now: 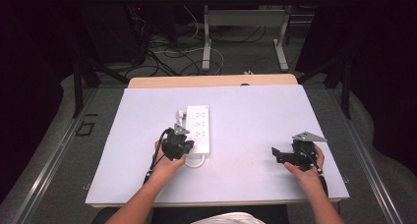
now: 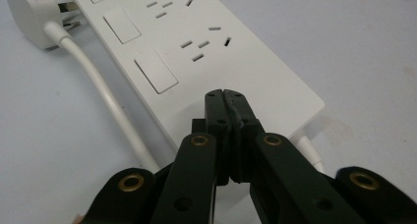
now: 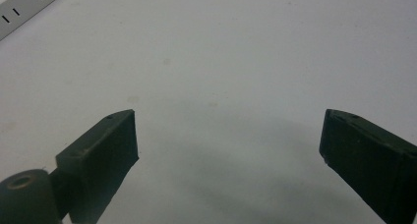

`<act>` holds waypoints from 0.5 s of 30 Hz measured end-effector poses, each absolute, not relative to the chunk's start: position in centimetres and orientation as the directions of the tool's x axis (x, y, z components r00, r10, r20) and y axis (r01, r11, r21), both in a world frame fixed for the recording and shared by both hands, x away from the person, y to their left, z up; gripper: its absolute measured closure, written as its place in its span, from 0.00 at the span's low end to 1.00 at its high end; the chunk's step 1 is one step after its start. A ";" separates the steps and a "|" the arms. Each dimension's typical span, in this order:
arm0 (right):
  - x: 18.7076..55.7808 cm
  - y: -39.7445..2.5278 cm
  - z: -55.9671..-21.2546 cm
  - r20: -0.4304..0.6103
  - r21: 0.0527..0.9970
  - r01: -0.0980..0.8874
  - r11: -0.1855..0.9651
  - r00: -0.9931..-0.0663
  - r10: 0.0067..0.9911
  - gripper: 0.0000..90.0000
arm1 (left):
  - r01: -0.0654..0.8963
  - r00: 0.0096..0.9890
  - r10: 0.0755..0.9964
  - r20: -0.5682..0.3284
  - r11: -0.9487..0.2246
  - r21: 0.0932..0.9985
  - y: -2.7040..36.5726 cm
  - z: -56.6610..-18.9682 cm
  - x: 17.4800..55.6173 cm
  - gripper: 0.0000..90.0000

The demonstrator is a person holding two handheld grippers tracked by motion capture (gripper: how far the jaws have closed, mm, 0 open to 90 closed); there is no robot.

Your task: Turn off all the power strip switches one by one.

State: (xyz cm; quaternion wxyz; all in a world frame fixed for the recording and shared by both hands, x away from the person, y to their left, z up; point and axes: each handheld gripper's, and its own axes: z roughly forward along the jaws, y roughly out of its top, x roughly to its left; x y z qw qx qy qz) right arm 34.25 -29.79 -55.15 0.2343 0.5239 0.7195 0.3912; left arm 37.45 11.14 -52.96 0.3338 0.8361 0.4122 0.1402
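White bench (image 1: 255,135) at frame centre carries my power strip (image 1: 198,127), its plug (image 2: 29,15) unplugged beside it; my left tongs (image 2: 227,97) press closed against its near end, right tongs (image 3: 228,135) wide open, empty.

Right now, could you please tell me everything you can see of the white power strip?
The white power strip lies flat on the pale table. It looks like plastic, with socket slots beside rectangular switches. A white cable leaves its near end, and a white plug rests beside it. The left gripper, jaws closed, sits over its near end; contact is unclear.
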 end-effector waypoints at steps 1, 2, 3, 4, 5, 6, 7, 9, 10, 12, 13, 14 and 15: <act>34.2 -29.8 -55.2 0.072 0.808 0.570 0.145 -0.341 0.937 0.08 | 0.596 0.621 0.783 -0.041 -0.437 0.674 11.1 -53.0 37.5 1.00; 34.2 -29.8 -55.2 0.072 0.808 0.570 0.145 -0.341 0.937 0.08 | 0.598 0.622 0.782 -0.037 -0.443 0.668 11.1 -52.9 37.4 1.00; 34.3 -29.8 -55.2 0.073 0.809 0.571 0.144 -0.341 0.937 0.08 | 0.600 0.621 0.783 -0.036 -0.444 0.666 11.1 -52.9 37.4 1.00; 34.3 -29.8 -55.2 0.074 0.808 0.571 0.144 -0.341 0.937 0.08 | 0.602 0.619 0.784 -0.038 -0.444 0.664 11.0 -52.9 37.5 1.00; 34.3 -29.8 -55.2 0.074 0.808 0.571 0.144 -0.341 0.937 0.08 | 0.604 0.616 0.787 -0.034 -0.445 0.662 11.0 -52.8 37.5 1.00; 34.3 -29.8 -55.2 0.075 0.808 0.571 0.145 -0.343 0.936 0.08 | 0.605 0.616 0.787 -0.032 -0.446 0.660 11.0 -52.8 37.5 1.00; 34.3 -29.8 -55.2 0.074 0.809 0.570 0.146 -0.345 0.936 0.08 | 0.602 0.617 0.786 -0.030 -0.447 0.661 10.9 -52.8 37.5 1.00; 34.3 -29.8 -55.2 0.074 0.809 0.569 0.146 -0.345 0.936 0.08 | 0.604 0.615 0.788 -0.028 -0.448 0.659 10.9 -52.8 37.5 1.00; 34.3 -29.8 -55.2 0.074 0.809 0.569 0.146 -0.345 0.936 0.08 | 0.601 0.617 0.786 -0.029 -0.447 0.662 10.9 -52.8 37.5 1.00; 34.3 -29.8 -55.2 0.075 0.809 0.570 0.145 -0.345 0.936 0.08 | 0.606 0.616 0.787 -0.036 -0.444 0.660 10.9 -52.8 37.5 1.00; 34.3 -29.8 -55.2 0.074 0.809 0.569 0.146 -0.345 0.935 0.08 | 0.605 0.617 0.786 -0.035 -0.445 0.660 11.0 -52.8 37.5 1.00; 34.3 -29.7 -55.2 0.075 0.809 0.570 0.146 -0.345 0.935 0.08 | 0.607 0.615 0.788 -0.035 -0.445 0.658 10.9 -52.8 37.5 1.00; 34.3 -29.7 -55.2 0.075 0.809 0.570 0.146 -0.345 0.935 0.08 | 0.605 0.617 0.786 -0.035 -0.445 0.660 10.9 -52.8 37.5 1.00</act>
